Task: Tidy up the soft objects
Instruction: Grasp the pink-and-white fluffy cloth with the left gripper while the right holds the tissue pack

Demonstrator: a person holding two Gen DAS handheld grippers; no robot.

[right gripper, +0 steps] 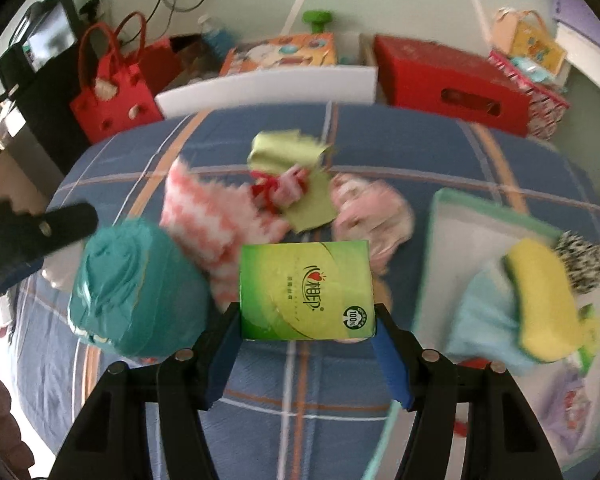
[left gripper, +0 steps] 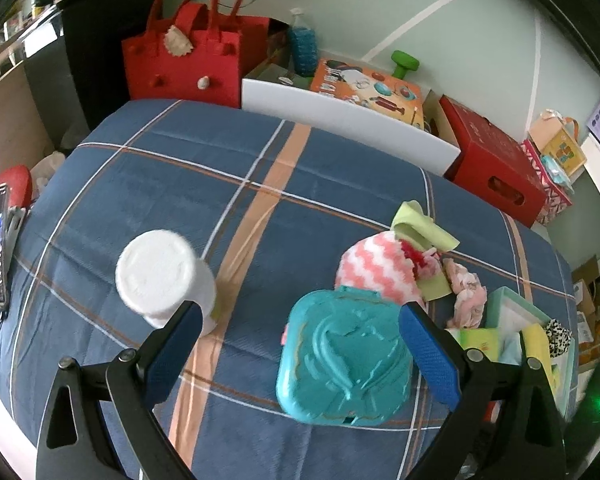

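The right gripper [right gripper: 306, 328] holds a green tissue pack [right gripper: 306, 290] between its 2 blue pads, jaws closed on the pack's lower edges, so the pack stands up off the bed [right gripper: 280, 384] and looks free to carry. To its right sits the open box [right gripper: 440, 216], already holding a yellow sponge [right gripper: 540, 300], a light blue cloth [right gripper: 480, 328] and a black-and-white scrunchie [right gripper: 584, 264]. That grouping suggests the box is where soft things are being gathered, and the pack is likely bound there next.

The left gripper [left gripper: 300, 348] hangs with jaws wide, holding nothing. A teal case [left gripper: 344, 360] lies between its pads, apparently with a gap on each side. A white bottle [left gripper: 164, 276] stands by its left pad. Both look hard, so they probably do not belong in the box.

The soft items not yet sorted lie piled together mid-bed, just beyond the case: a pink zigzag cloth [left gripper: 376, 268], a green cloth [left gripper: 420, 232], a small red-and-pink piece [left gripper: 422, 260] and a pale pink cloth [left gripper: 466, 292]. The pile lies near the box, so moves should be short.
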